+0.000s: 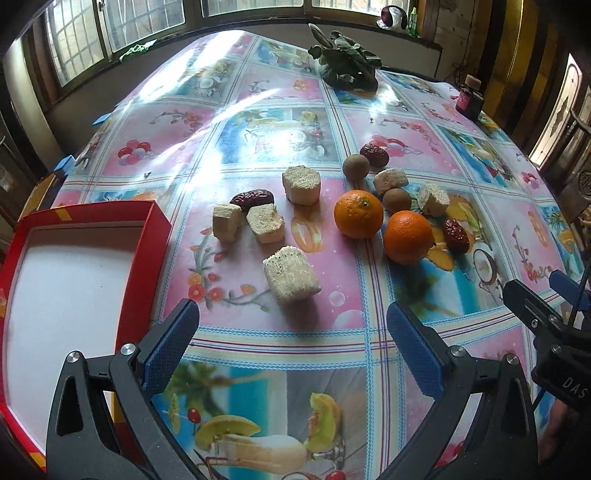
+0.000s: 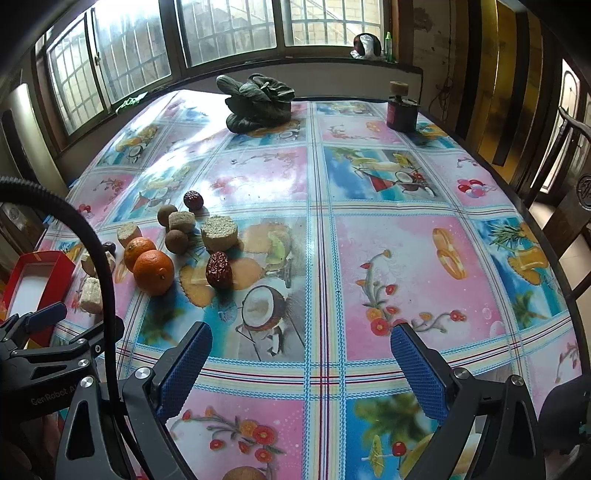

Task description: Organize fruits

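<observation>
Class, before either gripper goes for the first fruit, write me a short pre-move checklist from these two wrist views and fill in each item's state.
1. Left gripper open, nothing between the fingers: ok.
2. Right gripper open, nothing held: ok.
3. Red box open: ok.
4. Two oranges unobstructed from above: ok.
5. Kiwis free of neighbours: not ok, a beige block crowds them.
6. Which fruit goes first: cannot tell.

Barred windows (image 2: 229, 33) span the far wall, daylight glaring off the glossy printed tablecloth (image 2: 424, 258). Dark wooden chair (image 2: 569, 206) at the table's right side. Yellow panelling (image 2: 495, 74) behind it.
</observation>
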`<state>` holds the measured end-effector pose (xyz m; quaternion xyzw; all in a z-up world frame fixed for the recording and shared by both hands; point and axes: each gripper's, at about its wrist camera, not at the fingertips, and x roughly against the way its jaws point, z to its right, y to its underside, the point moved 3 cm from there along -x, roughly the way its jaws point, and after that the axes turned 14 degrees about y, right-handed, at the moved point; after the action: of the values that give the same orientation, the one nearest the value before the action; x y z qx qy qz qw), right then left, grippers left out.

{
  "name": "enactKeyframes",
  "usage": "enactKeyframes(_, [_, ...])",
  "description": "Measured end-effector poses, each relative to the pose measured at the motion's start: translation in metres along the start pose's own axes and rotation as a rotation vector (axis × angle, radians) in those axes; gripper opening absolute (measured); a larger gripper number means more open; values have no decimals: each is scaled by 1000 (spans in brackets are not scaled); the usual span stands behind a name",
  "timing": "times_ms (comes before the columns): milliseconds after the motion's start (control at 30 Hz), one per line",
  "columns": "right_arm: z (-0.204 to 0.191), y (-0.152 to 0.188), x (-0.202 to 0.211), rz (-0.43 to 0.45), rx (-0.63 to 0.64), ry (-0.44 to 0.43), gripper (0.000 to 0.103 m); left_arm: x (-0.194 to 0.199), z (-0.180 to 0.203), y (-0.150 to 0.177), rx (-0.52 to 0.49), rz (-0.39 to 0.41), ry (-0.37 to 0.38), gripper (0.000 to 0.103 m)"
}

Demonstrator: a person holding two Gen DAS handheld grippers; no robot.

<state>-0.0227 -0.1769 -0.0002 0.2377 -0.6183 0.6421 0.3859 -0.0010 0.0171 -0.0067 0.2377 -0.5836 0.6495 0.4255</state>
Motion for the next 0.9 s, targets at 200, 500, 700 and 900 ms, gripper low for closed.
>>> enactKeyframes(200, [7,-2,25,45,-8,-11,98,19,5,4,-15,30,5,102])
enactKeyframes(500, [15,5,59,102,-2,-12,98,46,7,14,-51,85,-4,102])
enactKeyframes(700, [27,15,74,129,19,-4,98,58,5,27,-74,72,76,102])
enactKeyframes(900, [34,27,81,143,47,0,97,59,2,30,-78,48,131,102])
